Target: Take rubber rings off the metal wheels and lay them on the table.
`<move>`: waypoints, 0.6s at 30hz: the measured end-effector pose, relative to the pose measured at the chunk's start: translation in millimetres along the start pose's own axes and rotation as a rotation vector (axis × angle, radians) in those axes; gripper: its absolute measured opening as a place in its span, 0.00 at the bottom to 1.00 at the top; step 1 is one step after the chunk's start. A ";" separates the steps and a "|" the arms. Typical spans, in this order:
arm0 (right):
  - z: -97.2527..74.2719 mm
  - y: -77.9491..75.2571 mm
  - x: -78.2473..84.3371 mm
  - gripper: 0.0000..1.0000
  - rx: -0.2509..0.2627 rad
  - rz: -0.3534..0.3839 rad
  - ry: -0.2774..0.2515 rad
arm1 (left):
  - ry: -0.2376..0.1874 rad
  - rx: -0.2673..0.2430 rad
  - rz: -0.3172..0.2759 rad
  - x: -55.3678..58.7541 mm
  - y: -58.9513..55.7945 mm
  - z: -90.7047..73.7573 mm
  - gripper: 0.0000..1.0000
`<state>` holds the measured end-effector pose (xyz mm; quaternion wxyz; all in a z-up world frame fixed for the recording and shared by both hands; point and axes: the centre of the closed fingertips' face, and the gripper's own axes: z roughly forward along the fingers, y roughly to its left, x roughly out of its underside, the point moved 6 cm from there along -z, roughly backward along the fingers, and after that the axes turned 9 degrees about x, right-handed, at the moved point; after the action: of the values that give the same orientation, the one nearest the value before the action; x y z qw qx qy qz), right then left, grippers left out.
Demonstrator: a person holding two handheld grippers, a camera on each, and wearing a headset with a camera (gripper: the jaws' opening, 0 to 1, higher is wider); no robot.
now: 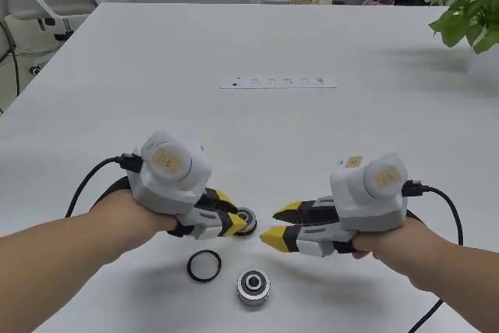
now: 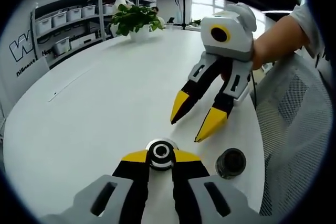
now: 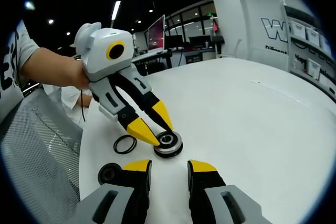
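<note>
One black rubber ring (image 1: pixel 204 265) lies on the white table (image 1: pixel 312 138) — my left gripper (image 1: pixel 236 222) clamps a silver metal wheel (image 1: pixel 248 221), seemingly ringed; right gripper (image 1: pixel 270 225) gapes empty.

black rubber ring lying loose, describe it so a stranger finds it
On the white table, look near the front edge, by the left gripper. The rubber ring lies flat there: a thin, empty black hoop, unlike the chunky metal wheel beside it.
</note>
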<state>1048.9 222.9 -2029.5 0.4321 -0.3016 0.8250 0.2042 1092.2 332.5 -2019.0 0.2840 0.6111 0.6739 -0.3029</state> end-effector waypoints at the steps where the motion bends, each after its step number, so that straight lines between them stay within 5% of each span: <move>1: 0.1 -0.2 -0.2 0.25 0.000 0.000 0.000 | -0.001 0.003 -0.005 -0.1 -0.7 0.3 0.11; 18: 10.2 3.2 -3.7 0.24 -0.008 -0.014 0.011 | -0.017 -0.003 -0.009 0.9 -0.6 0.2 0.08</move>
<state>1054.4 232.6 -2031.6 0.4280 -0.3100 0.8244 0.2026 1091.6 333.0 -2019.7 0.2893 0.6051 0.6745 -0.3085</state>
